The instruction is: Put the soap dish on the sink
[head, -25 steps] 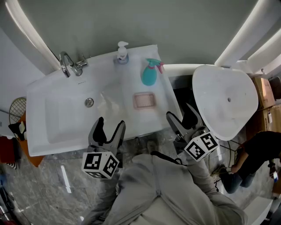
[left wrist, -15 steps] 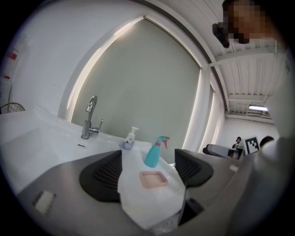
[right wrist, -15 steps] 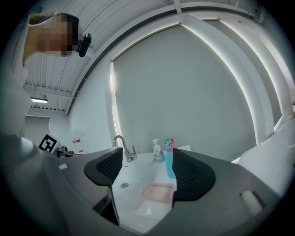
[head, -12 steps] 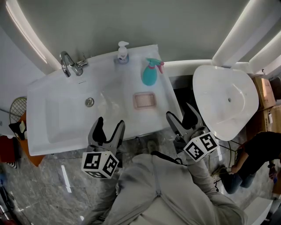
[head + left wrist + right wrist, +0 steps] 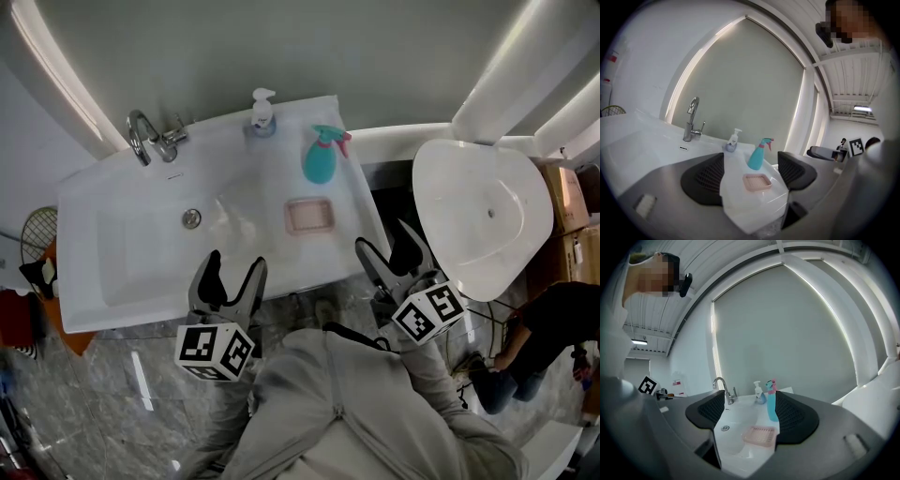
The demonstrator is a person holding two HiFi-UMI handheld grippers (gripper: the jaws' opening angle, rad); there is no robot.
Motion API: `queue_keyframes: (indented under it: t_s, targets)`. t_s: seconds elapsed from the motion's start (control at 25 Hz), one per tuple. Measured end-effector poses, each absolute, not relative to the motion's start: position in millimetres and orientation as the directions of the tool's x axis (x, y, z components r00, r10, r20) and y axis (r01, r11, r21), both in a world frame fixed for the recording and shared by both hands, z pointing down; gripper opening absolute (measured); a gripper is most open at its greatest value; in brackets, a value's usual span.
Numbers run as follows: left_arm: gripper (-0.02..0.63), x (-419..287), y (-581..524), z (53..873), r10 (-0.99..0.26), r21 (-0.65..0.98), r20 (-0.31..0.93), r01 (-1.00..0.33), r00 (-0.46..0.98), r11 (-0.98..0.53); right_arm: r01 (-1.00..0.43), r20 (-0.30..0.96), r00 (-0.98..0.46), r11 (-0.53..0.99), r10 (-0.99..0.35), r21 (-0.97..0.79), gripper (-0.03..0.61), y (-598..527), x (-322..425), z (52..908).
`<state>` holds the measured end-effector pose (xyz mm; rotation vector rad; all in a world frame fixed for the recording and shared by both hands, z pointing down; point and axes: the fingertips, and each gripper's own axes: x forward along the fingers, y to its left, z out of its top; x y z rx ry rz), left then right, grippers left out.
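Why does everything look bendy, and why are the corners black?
Left gripper view and right gripper view: wide-angle lenses bow the light strip into an arch and leave black corners. Head view: milder bending; the strips glare white, yet the soap dish on the sink looks sharp.

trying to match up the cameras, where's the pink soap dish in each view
Head view: soap dish at centre, on the sink ledge.
Left gripper view: soap dish low centre.
Right gripper view: soap dish low centre.
Shared landmark: teal spray bottle just behind it.
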<state>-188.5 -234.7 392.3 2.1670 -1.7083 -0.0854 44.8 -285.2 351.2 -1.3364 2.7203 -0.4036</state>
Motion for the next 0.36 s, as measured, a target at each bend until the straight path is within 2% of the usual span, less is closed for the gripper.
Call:
queue_keyframes:
  t_s: [0.36]
  targets:
    - [0.388, -190.6, -239.7, 396.6, -0.947, 0.327, 0.197, -0.927, 0.255, -0.182, -0.764, 0.045, -0.617, 0.584, -0.786, -0.276, 0.339, -291.6, 43.6, 353.3]
